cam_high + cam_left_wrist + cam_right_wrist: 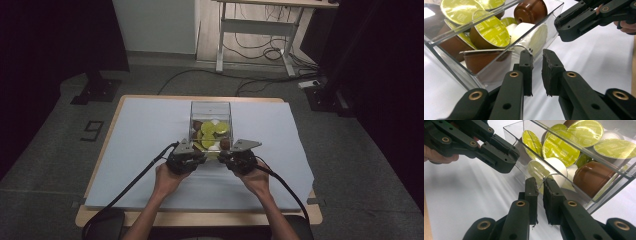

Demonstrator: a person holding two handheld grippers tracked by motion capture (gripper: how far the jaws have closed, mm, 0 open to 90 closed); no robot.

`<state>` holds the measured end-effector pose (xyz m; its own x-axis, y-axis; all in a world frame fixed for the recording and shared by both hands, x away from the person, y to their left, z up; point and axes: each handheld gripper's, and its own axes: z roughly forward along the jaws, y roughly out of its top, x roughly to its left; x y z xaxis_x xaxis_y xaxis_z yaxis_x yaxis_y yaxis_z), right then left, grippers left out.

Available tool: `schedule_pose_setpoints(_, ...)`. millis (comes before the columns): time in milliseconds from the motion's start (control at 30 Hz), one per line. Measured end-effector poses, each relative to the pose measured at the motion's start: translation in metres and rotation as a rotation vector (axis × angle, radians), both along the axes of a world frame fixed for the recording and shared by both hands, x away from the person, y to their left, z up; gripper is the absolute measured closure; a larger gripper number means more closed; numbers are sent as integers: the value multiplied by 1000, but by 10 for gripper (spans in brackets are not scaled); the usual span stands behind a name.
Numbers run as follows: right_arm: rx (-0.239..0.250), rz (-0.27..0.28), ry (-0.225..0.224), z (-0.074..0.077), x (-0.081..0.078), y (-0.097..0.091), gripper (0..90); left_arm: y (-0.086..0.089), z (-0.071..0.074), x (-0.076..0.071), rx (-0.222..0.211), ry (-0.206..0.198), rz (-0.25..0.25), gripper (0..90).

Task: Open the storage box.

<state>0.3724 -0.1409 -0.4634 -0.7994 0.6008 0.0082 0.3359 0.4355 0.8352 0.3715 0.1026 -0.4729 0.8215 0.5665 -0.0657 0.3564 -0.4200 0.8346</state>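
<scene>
At mid-table, a clear plastic box [210,116] of coffee capsules [215,129] stands on the white sheet [150,135]. Left gripper [537,56] and right gripper [541,182] meet its near wall, jaws nearly together, clamping nothing. Rigid, smooth and probably slippery, the light box is best held by its rim or pressed between opposite walls.

Setting: lab or recording studio, shown by black curtains [45,45] at nine and three o'clock, stand bases [97,90] on grey floor [350,150], loose cables [255,50] under a height-adjustable desk [260,30] at twelve o'clock, and a paper-covered bench [150,130] at centre.
</scene>
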Motion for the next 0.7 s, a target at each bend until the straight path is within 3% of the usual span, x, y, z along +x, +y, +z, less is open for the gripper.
schedule_pose_setpoints(700, 13, 19, -8, -2, -20, -2, 809, 2, -2, -20, -21, 7, -18, 783)
